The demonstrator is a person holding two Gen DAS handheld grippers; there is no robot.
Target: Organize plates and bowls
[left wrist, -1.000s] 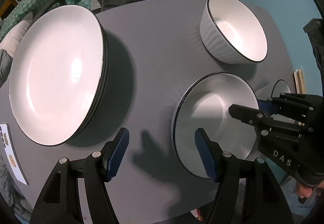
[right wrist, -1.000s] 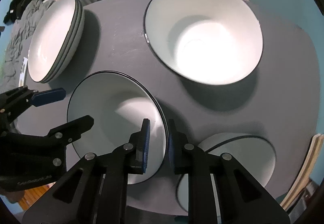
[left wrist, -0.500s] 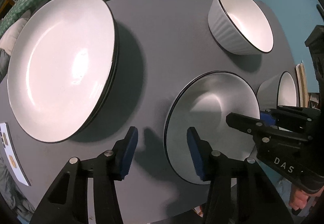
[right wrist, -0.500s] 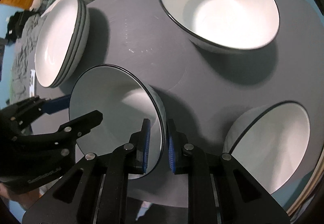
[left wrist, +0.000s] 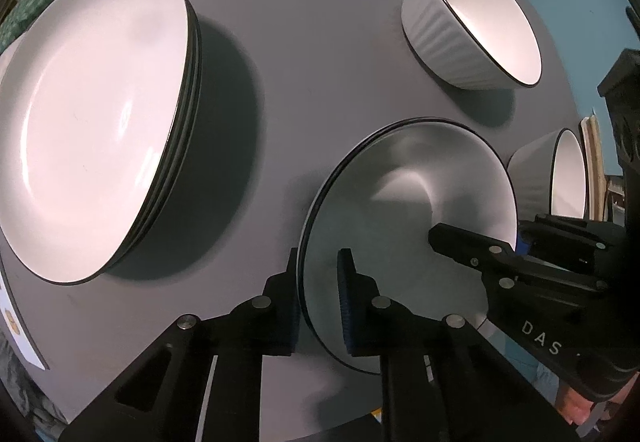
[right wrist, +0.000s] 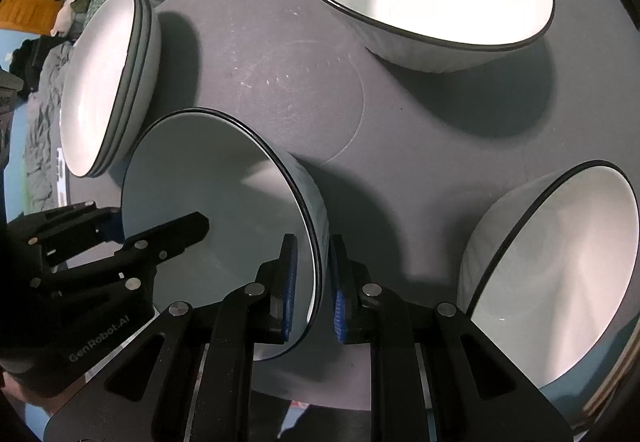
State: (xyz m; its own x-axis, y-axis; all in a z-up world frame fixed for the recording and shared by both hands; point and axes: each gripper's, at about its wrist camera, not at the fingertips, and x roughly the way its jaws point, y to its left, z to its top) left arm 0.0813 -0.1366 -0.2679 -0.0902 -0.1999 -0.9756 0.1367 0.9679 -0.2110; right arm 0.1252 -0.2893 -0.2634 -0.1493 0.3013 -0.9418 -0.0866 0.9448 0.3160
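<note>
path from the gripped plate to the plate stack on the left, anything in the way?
Nothing visible. Both grippers, left gripper and right gripper, clamp opposite rims of the small plate. Only bare grey table lies between it and the plate stack. Both bowls sit on the far side.

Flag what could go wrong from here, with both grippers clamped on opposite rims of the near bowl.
1. The left gripper and right gripper pinch only the thin rim of the near bowl; an uneven lift could tilt it or let it slip.
2. The small bowl sits close beside it and could be knocked.
3. The plate stack looks loosely aligned, so placing the bowl there may shift it.
</note>
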